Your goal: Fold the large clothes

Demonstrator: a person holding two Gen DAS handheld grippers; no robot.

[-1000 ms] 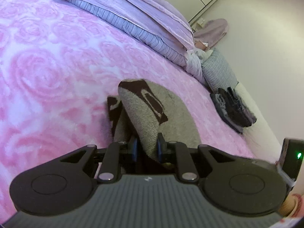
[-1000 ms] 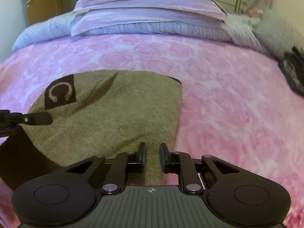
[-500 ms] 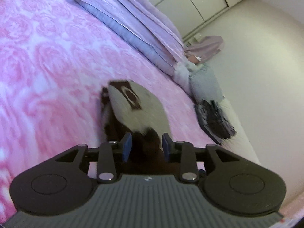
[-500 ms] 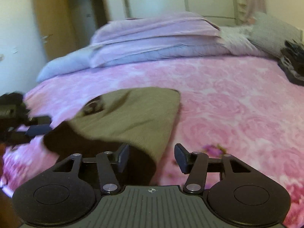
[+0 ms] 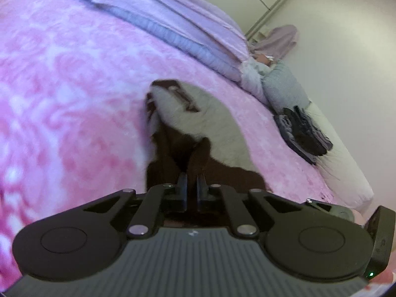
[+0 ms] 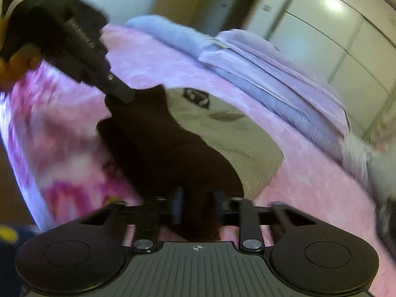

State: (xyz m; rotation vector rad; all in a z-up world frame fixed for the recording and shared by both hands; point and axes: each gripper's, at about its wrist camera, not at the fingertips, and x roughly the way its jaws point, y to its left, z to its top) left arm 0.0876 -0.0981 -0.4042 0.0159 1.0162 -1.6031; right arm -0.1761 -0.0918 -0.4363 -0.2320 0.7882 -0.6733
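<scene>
**Q.** Which step is shown, and where is the garment?

**A.** The garment [image 5: 217, 121], olive-grey with a dark brown lower part and a dark patch, lies on the pink bedspread [image 5: 61, 99], partly lifted at its near edge. The left gripper [image 5: 191, 185] has its fingers drawn close together on a gathered fold of the brown cloth. The right gripper [image 6: 196, 205] has brown cloth between its fingers, but the gap is wider and the view is blurred, so whether it pinches the cloth cannot be told. In the right wrist view the other gripper meets the far brown corner. Judged from this, a fold is in hand: the near brown edge is taken up at two points, ready to be carried over the grey part.

**Q.** What does the next move call for?

**A.** Probably both grippers lifting together and travelling toward the pillows [image 5: 188, 27], with the edge kept taut between them so it lands straight. A weak hold on the right would let that corner drop.

**Q.** Are any containers present?

**A.** None is visible. Beside the pillows lie a grey cushion [image 5: 284, 86] and a dark bundle [image 5: 304, 131] on the bed's edge; what the bundle is cannot be told. White cupboard doors [image 6: 346, 39] stand shut behind.
</scene>
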